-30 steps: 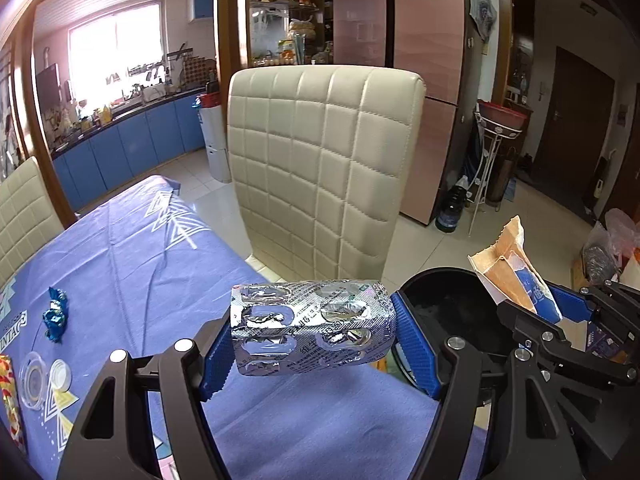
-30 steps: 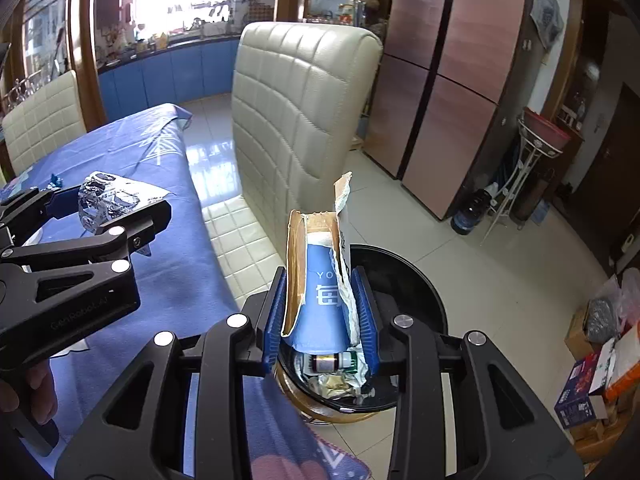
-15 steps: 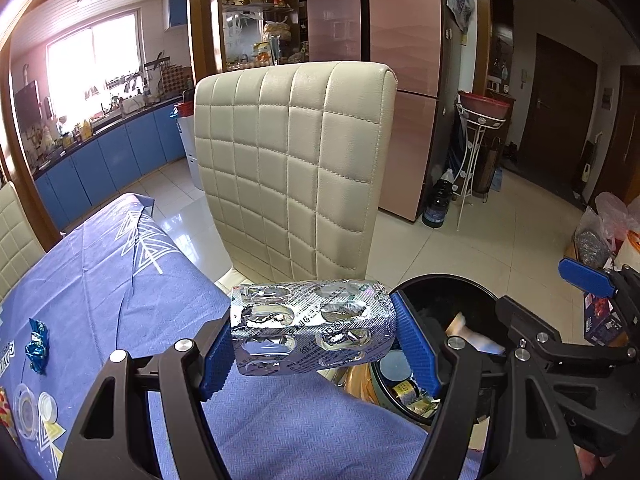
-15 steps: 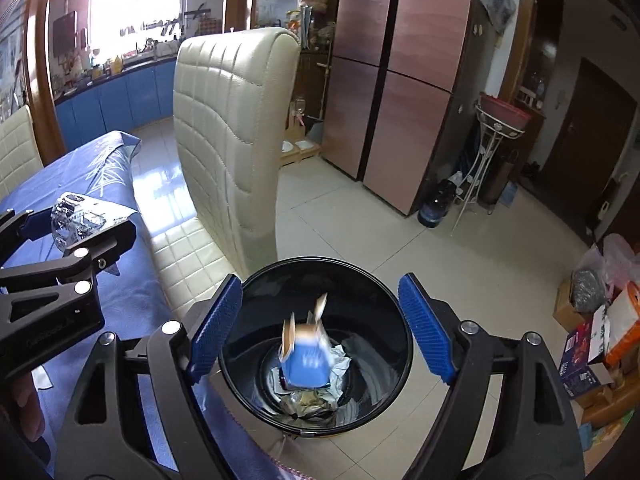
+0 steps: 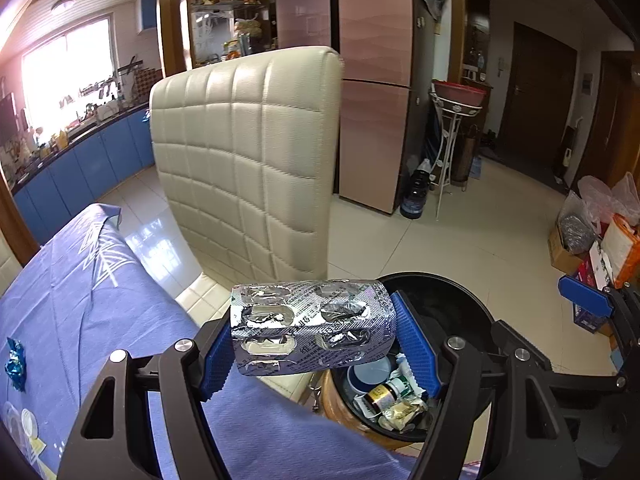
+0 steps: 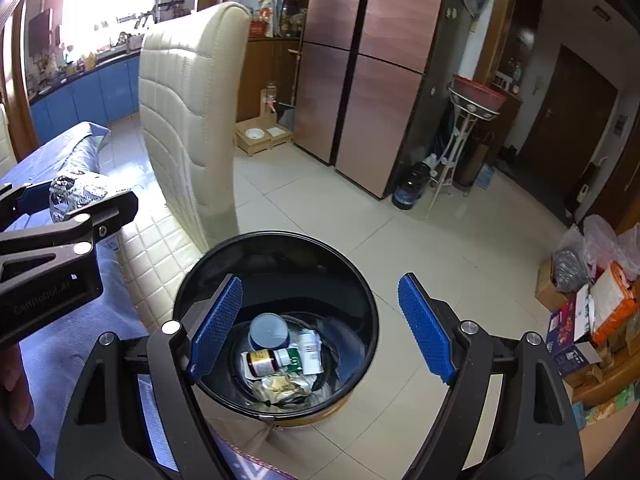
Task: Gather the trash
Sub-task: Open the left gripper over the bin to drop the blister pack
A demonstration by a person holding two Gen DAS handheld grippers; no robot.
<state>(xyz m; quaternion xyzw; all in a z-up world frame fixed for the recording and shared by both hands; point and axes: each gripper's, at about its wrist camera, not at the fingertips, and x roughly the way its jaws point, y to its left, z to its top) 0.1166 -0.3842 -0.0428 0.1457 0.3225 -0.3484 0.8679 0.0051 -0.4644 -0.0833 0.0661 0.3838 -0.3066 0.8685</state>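
My left gripper (image 5: 314,334) is shut on a silver foil pill blister pack (image 5: 310,326), held crosswise between the blue pads, just left of the black trash bin (image 5: 452,292). From the right wrist view the same blister pack (image 6: 74,192) shows at the left, above the table edge. My right gripper (image 6: 320,328) stands open over the trash bin (image 6: 360,280), nothing between its pads. Inside the bin lie a blue cup (image 6: 269,330), a small brown bottle (image 6: 262,362), a paper packet and crumpled wrappers.
A cream quilted chair (image 5: 248,168) stands behind the bin, beside the blue-clothed table (image 5: 80,300). A blue candy wrapper (image 5: 15,365) lies at the table's left. Boxes and bags (image 6: 592,300) sit on the floor at the right. The right gripper's blue pad (image 5: 584,300) pokes in at the right.
The right gripper opened and the torn paper packet fell into the bin. Both grippers shifted toward the bin; the left one still grips the blister pack.
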